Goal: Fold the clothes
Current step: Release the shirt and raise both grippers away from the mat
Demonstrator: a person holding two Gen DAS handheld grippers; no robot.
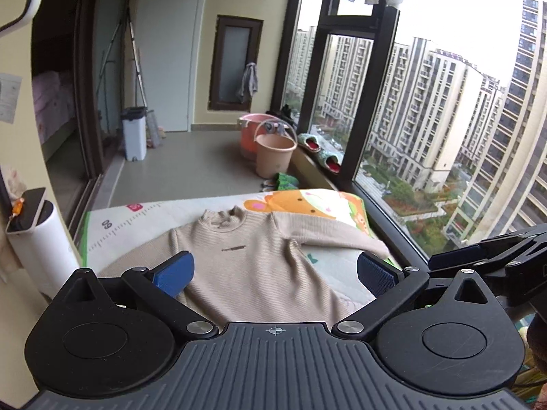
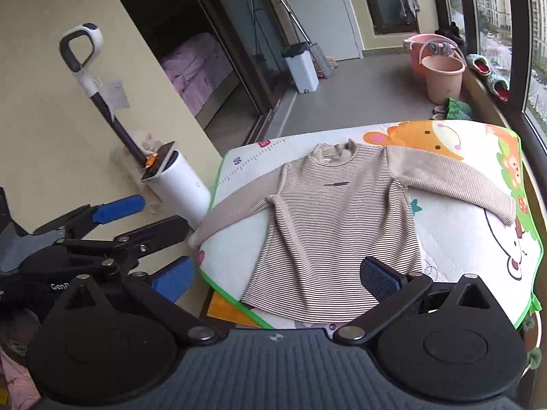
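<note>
A cartoon-printed play mat (image 2: 461, 239) covers the floor beside the tall window (image 1: 427, 119). On it the beige striped sweater (image 2: 335, 225) lies flat, collar toward twelve o'clock, one sleeve reaching to three o'clock, the other to nine. Two pink buckets (image 1: 273, 152) stand at twelve o'clock beyond the mat. The left gripper (image 1: 275, 271) and right gripper (image 2: 277, 278) hang above the hem at six o'clock, jaws spread wide, holding nothing.

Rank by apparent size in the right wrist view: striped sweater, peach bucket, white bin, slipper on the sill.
1. striped sweater, by far
2. white bin and peach bucket: look alike, no ranking
3. slipper, smallest

All but the sweater stand farther off.
</note>
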